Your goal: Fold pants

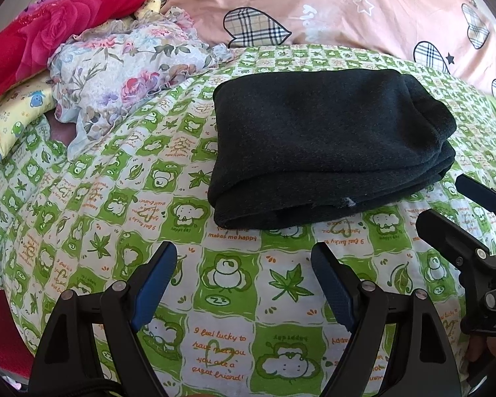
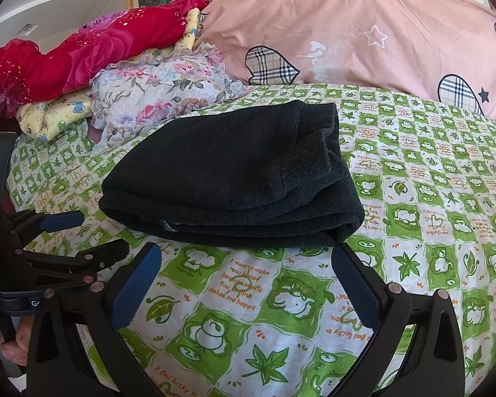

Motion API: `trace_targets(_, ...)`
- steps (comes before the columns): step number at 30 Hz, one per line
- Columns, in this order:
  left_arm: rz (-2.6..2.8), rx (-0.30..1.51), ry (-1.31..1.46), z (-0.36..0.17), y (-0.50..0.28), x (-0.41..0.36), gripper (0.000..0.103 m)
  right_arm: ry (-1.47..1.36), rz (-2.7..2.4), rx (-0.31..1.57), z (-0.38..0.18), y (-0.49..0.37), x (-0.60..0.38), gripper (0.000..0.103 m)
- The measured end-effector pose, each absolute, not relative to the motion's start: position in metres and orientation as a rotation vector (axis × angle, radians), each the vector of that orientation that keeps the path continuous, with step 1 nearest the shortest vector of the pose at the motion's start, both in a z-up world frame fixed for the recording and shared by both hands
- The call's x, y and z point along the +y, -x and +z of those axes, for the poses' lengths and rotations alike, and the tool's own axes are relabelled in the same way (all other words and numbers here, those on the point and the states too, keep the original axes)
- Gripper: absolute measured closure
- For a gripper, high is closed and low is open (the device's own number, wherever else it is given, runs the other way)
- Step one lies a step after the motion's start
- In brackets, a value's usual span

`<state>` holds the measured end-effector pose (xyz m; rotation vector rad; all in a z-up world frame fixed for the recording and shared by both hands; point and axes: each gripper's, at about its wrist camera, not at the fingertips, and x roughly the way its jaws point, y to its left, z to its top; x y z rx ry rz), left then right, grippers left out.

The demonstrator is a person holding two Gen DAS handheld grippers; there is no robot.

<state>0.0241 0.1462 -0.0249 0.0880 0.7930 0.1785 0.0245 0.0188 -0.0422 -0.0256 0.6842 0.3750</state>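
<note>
The dark pants (image 1: 327, 145) lie folded into a thick stacked bundle on the green-and-white patterned bedsheet (image 1: 228, 284). They also show in the right wrist view (image 2: 234, 178). My left gripper (image 1: 244, 254) is open and empty, just short of the bundle's near edge. My right gripper (image 2: 246, 254) is open and empty, also just short of the near edge. The right gripper shows at the right edge of the left wrist view (image 1: 473, 218). The left gripper shows at the left edge of the right wrist view (image 2: 92, 231).
A crumpled floral cloth (image 1: 122, 76), a red rose-print blanket (image 1: 39, 29) and a yellow cartoon-print cloth (image 1: 13, 115) are piled at the back left. A pink pillow with plaid hearts (image 1: 347, 10) lies along the back of the bed.
</note>
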Motion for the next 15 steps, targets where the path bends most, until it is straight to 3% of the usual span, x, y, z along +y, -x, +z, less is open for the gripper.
trace_targets(15,0.183,0.785,-0.100,-0.0233,-0.0224,0.1451,0.019,0.025,0.373,0.684,-0.0422,-0.0243,0.0191,0.001)
